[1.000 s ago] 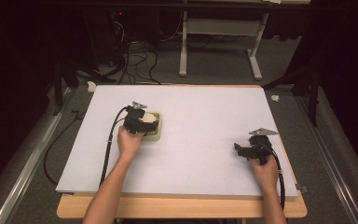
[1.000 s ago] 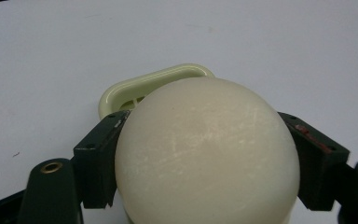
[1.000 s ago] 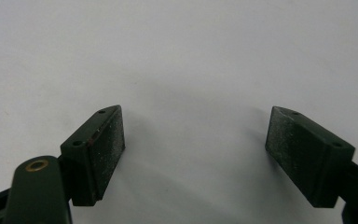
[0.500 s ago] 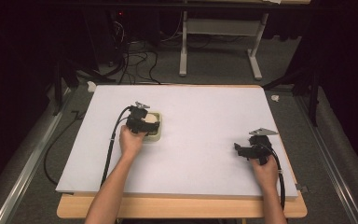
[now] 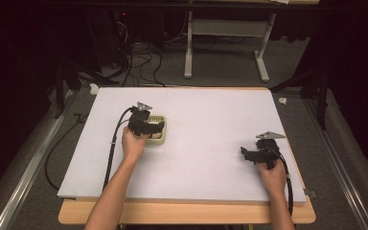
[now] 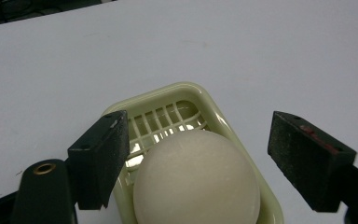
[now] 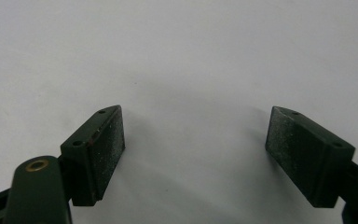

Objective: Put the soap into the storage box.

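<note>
In the left gripper view, the left gripper point(image 6: 193, 154) has its jaws spread wide on either side of a white egg point(image 6: 196, 179), touching neither side of it. The egg sits in a pale yellow-green slotted tray point(image 6: 168, 109) at the lower centre of the frame. In the high view, the right gripper point(image 5: 249, 154) lies at the lower right on the white tabletop point(image 5: 211, 120), jaws wide apart with nothing between them.

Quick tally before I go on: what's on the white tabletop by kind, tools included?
Tools: 2, left tool and right tool, both open
Pale green slatted tray: 1
Cream egg-shaped ball in the tray: 1
Total: 4
</note>
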Action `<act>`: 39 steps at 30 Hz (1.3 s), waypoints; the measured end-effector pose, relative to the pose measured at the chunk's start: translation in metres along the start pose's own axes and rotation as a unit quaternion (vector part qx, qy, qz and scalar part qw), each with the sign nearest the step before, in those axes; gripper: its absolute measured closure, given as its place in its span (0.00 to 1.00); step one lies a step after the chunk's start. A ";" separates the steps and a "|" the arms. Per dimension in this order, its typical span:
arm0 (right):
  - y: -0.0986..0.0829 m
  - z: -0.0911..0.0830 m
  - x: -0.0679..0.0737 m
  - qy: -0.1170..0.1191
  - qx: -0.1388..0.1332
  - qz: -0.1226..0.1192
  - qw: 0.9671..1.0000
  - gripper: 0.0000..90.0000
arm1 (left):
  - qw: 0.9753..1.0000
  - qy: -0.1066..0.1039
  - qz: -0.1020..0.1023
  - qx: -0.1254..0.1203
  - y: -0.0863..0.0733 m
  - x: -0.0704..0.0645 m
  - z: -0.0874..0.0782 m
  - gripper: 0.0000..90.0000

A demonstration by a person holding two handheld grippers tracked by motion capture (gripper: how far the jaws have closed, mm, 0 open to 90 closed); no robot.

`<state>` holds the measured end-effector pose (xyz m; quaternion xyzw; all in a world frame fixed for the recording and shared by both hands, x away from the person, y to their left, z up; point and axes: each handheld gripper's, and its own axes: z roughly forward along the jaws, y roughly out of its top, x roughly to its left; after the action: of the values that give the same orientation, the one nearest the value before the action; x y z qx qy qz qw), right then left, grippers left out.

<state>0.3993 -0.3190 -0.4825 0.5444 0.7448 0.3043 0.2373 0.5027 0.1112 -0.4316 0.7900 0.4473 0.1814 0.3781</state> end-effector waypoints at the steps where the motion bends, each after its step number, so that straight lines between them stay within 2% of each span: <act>1: 0.000 0.000 0.000 0.000 0.000 0.001 1.000 0.22 | 1.000 0.000 0.003 -0.001 0.000 0.000 -0.001 0.23; 8: 0.000 0.000 0.000 0.000 0.000 0.001 1.000 0.22 | 1.000 -0.007 0.003 -0.014 0.001 0.001 -0.010 0.23; 15: 0.000 0.000 0.000 0.000 0.000 0.001 1.000 0.22 | 1.000 -0.008 0.003 -0.029 -0.001 0.009 -0.026 0.23; 27: 0.000 0.000 0.000 0.000 0.000 0.001 1.000 0.22 | 0.999 -0.014 0.010 -0.036 -0.008 0.018 -0.048 0.23; 39: 0.000 0.000 0.000 0.000 0.000 0.001 1.000 0.22 | 0.999 -0.019 0.004 -0.050 -0.018 0.025 -0.065 0.23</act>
<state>0.3992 -0.3188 -0.4824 0.5456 0.7442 0.3041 0.2369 0.4651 0.1660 -0.4043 0.7750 0.4277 0.1901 0.4246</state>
